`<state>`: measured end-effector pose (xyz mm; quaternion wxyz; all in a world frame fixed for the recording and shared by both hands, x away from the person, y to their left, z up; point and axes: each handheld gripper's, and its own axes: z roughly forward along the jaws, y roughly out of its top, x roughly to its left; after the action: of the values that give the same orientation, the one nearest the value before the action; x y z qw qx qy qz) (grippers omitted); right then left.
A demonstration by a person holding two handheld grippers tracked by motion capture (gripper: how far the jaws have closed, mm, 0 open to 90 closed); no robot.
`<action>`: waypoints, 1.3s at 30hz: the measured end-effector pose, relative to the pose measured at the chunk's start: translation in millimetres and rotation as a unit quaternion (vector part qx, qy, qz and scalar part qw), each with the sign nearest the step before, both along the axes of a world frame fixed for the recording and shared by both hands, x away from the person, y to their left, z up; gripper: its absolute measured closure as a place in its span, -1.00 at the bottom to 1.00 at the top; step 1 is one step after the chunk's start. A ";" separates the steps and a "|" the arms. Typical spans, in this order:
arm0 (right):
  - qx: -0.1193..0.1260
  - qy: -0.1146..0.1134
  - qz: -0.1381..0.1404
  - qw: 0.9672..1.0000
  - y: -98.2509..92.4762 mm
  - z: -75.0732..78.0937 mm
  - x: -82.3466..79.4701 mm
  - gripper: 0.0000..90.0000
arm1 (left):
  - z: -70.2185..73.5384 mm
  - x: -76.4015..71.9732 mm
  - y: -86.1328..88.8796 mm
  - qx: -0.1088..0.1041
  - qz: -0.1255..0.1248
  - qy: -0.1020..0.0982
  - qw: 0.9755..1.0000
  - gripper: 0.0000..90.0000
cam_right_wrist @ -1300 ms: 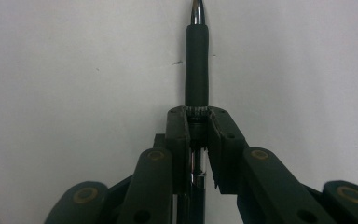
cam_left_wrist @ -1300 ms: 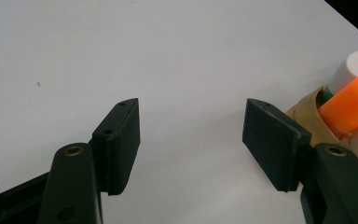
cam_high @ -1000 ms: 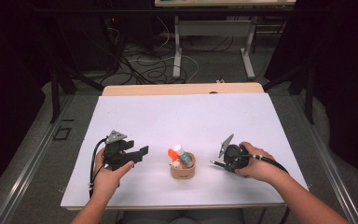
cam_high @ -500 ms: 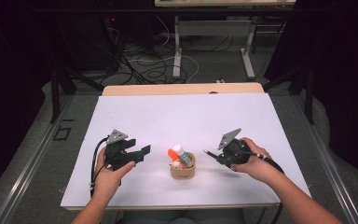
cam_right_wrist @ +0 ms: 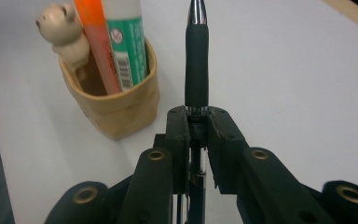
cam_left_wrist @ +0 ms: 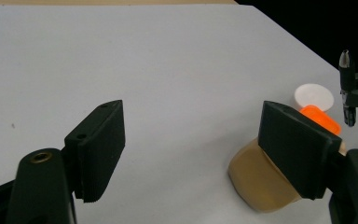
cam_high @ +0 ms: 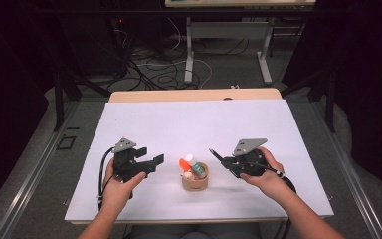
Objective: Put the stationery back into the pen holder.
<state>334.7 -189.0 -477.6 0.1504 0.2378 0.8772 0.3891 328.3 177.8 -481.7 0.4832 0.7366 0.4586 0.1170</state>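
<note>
A tan paper cup stands near the table's front middle. It holds an orange marker, a white-capped glue stick and a small pig figure. Right of the cup, my right gripper is shut on a black pen, whose silver tip points toward the cup. On the cup's left, my left gripper is open; its jaws have just been opening, with nothing between them. In the left gripper view the cup sits behind the right jaw of my left gripper.
A white sheet covers the wooden table, bare beyond the cup. Desk legs and cables lie on the floor past the far edge. Dark floor flanks both sides.
The right hand has lifted a little with the pen and tipped its grey plate upward. The left hand has stayed where it was.
</note>
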 end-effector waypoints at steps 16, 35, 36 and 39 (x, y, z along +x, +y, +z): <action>0.067 -0.042 -0.007 0.997 7.2 0.0 -19.3 0.77 | 10.1 -8.7 -8.5 -0.011 -0.015 -0.019 1.000 -0.38; 0.081 -0.052 -0.002 0.995 14.8 -1.9 -25.9 0.77 | 38.5 -13.6 -53.9 -0.011 -0.064 -0.008 0.998 -0.27; 0.079 -0.049 -0.001 0.996 14.9 -1.6 -26.1 0.77 | 39.3 -13.1 -57.6 -0.017 -0.064 -0.006 0.998 -0.24; 0.088 -0.056 -0.001 0.995 15.8 -2.2 -25.9 0.77 | 41.6 -11.9 -66.9 -0.038 -0.075 0.002 0.996 -0.19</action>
<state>308.8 -173.2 -479.8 0.1781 0.2285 0.8296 0.4774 316.4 110.8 -440.1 0.5170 0.7505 0.4071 0.0610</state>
